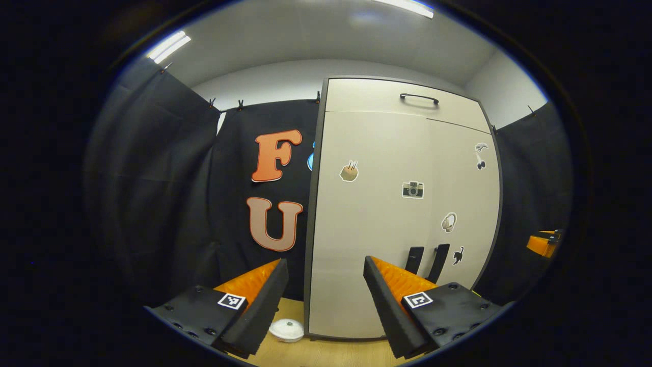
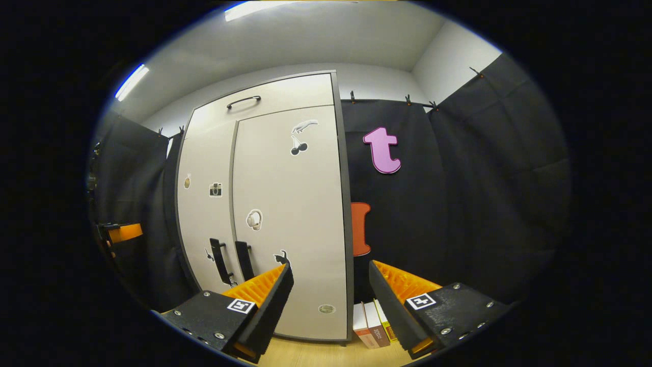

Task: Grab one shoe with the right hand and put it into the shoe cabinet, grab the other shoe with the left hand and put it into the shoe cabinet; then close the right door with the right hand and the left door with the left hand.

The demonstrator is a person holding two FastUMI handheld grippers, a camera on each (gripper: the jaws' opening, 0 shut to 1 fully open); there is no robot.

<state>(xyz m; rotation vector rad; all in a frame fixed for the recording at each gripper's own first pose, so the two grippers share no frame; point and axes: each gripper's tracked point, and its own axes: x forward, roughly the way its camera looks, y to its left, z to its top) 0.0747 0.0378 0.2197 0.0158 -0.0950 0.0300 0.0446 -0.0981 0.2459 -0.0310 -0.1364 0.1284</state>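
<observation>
In the left gripper view, the left tongs [image 1: 323,300] are wide apart with nothing between them. Their fingers [image 1: 265,298] are thick wedges with ribbed inner faces. Just past them, a small round white thing [image 1: 287,330] lies on the pale wood floor [image 1: 326,354], next to the cabinet's [image 1: 387,214] left bottom corner.

In the right gripper view, the right tongs [image 2: 331,300] are wide apart too, and hold nothing. Just past them, a few books [image 2: 371,323] stand on the floor, right beside the cabinet's right bottom corner.

The cabinet is tall, smooth and cream with a dark rim. Both doors are shut. The left door [image 1: 367,214] and the right door [image 1: 461,204] meet in the middle, and two dark bar handles [image 1: 427,261] sit side by side low down. Little stickers dot the doors: a camera [image 1: 412,189], a cat [image 1: 458,255], cherries [image 2: 298,147]. On top is a flap with a thin curved handle [image 1: 419,98].

No shoes can be seen; with the doors shut, I cannot tell what is inside.

Far off at the right edge of the left gripper view, part of the other gripper peeks in.

Behind it all hangs soft black cloth [image 2: 458,193], clipped up along a white wall [image 1: 275,84].
</observation>
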